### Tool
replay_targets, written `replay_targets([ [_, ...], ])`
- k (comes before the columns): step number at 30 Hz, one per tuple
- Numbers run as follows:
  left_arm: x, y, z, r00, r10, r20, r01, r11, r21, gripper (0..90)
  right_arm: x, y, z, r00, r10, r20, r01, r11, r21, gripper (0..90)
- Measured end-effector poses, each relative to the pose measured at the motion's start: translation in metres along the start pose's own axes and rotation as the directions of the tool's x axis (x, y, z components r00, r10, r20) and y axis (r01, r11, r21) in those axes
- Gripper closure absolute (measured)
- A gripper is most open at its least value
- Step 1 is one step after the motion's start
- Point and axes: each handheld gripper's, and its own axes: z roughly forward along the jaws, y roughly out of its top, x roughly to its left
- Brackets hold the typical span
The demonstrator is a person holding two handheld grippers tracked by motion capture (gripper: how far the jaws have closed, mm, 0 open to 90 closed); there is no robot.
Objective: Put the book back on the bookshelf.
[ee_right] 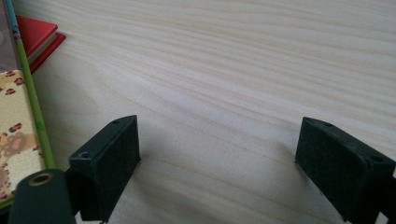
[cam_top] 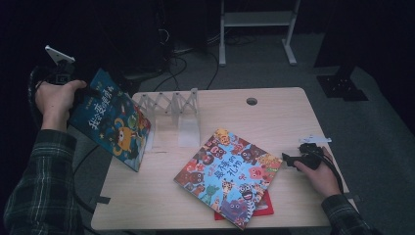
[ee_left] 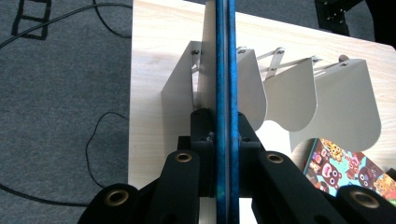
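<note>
Blue picture book (cam_top: 113,122): your left tongs (ee_left: 226,133) are clamped on its edge and carry it tilted in the air over the counter's (cam_top: 274,105) left edge, its lower corner near the counter's left edge.
Rack slot: the white accordion book rack (cam_top: 172,108) stands at the counter's far left; seen along the left tongs, the book lines up with the gap between its first two plates. If you drift sideways, the edge could strike a plate and push the light rack.
Grip: a narrow pinch on a wide book; it could swing or slip if you tilt quickly.
Right tongs (ee_right: 219,161): open and empty, low over bare wood by the right edge, beside the animal picture book (cam_top: 229,169) that lies on a red book (cam_top: 264,205). A careless sweep would nudge that stack.
</note>
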Motion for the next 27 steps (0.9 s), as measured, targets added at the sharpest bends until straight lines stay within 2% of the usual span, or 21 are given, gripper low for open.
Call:
replay_targets([
  [4, 0.002, 0.001, 0.005, 1.0000, -0.002, -0.004, 0.002, 1.0000, 0.006, 82.1, 0.000, 0.000, 0.000, 1.0000, 0.000, 0.000, 0.000, 1.0000, 0.000, 12.4],
  [16, 0.012, -0.001, 0.006, 0.9995, -0.008, 0.030, 0.008, 1.0000, -0.005, 81.8, 0.000, 0.000, 0.000, 1.0000, -0.002, 0.000, 0.002, 1.0000, -0.001, 12.4],
  [23, 0.014, -0.002, 0.005, 0.9992, 0.003, 0.039, -0.002, 0.9997, -0.025, 80.3, 0.000, 0.000, 0.000, 1.0000, -0.002, 0.000, 0.002, 1.0000, 0.000, 12.4],
  [27, 0.014, -0.002, 0.004, 0.9994, 0.014, 0.031, -0.013, 0.9996, -0.026, 77.8, 0.000, 0.000, 0.000, 1.0000, -0.002, 0.000, 0.002, 1.0000, -0.001, 12.4],
])
